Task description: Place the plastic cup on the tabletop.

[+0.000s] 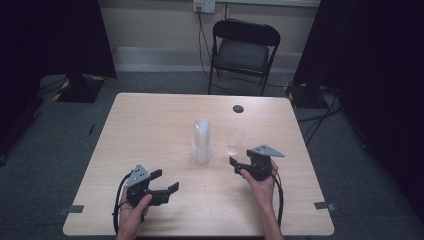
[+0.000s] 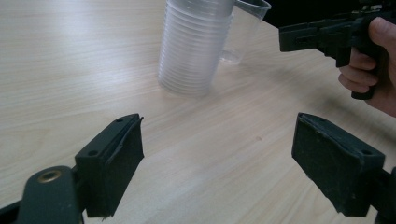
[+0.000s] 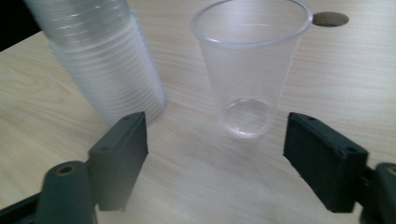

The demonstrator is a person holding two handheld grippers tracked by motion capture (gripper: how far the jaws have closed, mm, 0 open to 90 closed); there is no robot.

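Note:
A tall stack of clear plastic cups (image 1: 202,142) stands mouth down near the middle of the table (image 1: 150,120). A single clear cup (image 1: 234,140) stands upright just to its right. My right gripper (image 1: 241,157) is open a little in front of the single cup, and in the right gripper view the cup (image 3: 252,65) stands just beyond the open jaws (image 3: 215,149), with the stack (image 3: 100,56) at the left. My left gripper (image 1: 165,180) rests open near the front left. Its view (image 2: 217,158) looks at the stack (image 2: 196,46), the single cup (image 2: 245,28) behind it and the right gripper (image 2: 322,35).
A round cable hole (image 1: 238,108) sits near the table's far edge. A black folding chair (image 1: 245,47) stands behind the table. Cables run along the floor, and dark curtains hang on both sides. Tape marks (image 1: 325,205) lie at the front corners.

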